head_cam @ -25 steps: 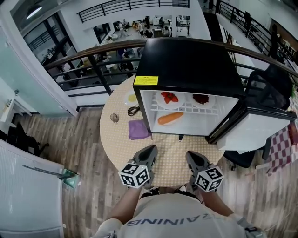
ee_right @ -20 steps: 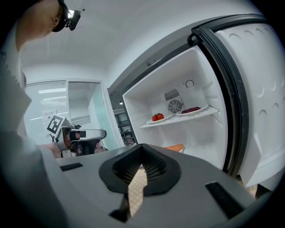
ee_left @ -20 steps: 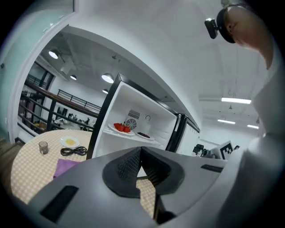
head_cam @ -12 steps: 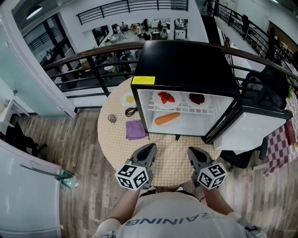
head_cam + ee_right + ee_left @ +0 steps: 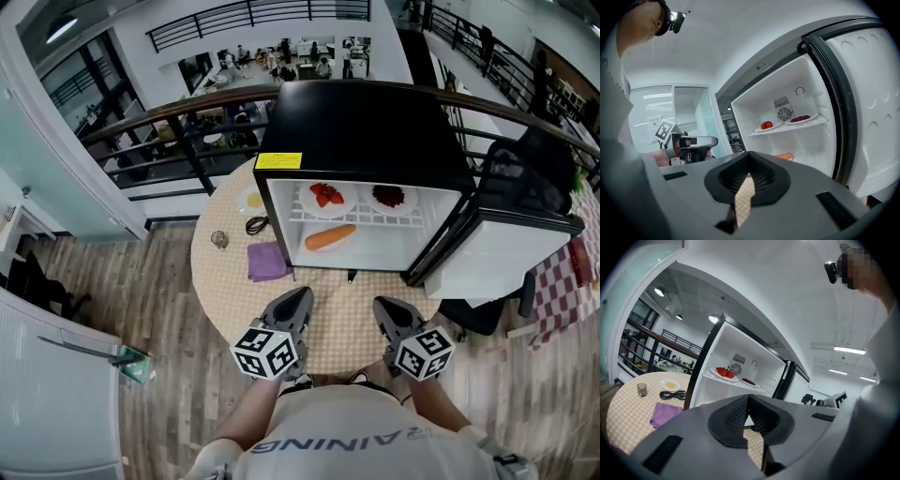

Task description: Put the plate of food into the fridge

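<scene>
Fridge, head view: small black fridge (image 5: 366, 122) stands on the round table (image 5: 347, 323) at frame centre. Its door (image 5: 497, 258) is swung wide to the right, so the shelf is open to reach.
Plates, head view: strawberry plate (image 5: 326, 197) and dark-berry plate (image 5: 389, 197) sit side by side on the wire shelf, with an orange food item (image 5: 330, 237) below them. A small plate with yellow food (image 5: 251, 200) lies on the table left of the fridge, near a cable (image 5: 256, 225), a glass (image 5: 219, 240) and a purple cloth (image 5: 267, 262).
Grippers, head view: left gripper (image 5: 300, 296) and right gripper (image 5: 382, 306) hover at lower centre, well short of the fridge, carrying nothing.
Left gripper view: jaws pressed together on nothing at lower centre; both shelf plates show just above them.
Right gripper view: jaws likewise closed tip to tip and empty; the open fridge fills the right half.
Judgement: the food plates look stowed, and only the small table plate might remain.
</scene>
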Demonstrator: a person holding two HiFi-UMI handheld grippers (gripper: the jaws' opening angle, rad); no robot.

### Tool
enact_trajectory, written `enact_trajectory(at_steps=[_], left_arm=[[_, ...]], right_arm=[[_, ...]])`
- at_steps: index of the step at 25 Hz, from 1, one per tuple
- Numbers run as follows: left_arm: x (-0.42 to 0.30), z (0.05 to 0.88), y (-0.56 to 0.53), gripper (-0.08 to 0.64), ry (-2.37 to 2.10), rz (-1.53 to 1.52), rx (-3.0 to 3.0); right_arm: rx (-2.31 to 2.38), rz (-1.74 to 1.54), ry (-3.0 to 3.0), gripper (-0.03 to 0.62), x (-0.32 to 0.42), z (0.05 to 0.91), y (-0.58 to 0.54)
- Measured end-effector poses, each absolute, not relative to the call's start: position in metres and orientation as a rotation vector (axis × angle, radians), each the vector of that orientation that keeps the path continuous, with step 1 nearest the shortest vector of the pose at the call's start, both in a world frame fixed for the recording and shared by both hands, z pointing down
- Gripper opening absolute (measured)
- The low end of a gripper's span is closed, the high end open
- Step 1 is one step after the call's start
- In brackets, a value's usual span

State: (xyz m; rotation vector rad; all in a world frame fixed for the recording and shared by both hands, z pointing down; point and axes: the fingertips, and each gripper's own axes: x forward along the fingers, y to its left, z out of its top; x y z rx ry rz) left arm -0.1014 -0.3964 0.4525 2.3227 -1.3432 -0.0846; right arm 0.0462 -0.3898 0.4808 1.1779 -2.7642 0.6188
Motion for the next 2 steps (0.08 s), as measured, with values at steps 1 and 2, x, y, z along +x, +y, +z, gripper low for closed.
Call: enact_trajectory(at_steps=[1,2], left_arm=[[-0.1009,0.4535,-0.3966,0.009,-1.34,-0.081,2.319],[-0.1004,0.4545,-0.3967,0.009,-1.337,-0.077,2.317]], right_arm=[[1.178,0.621,-2.763,0.021,0.0464,0.4813,-0.3897],[1.177,0.623,-2.761,0.021,0.0467,0.4818,-0.3896]])
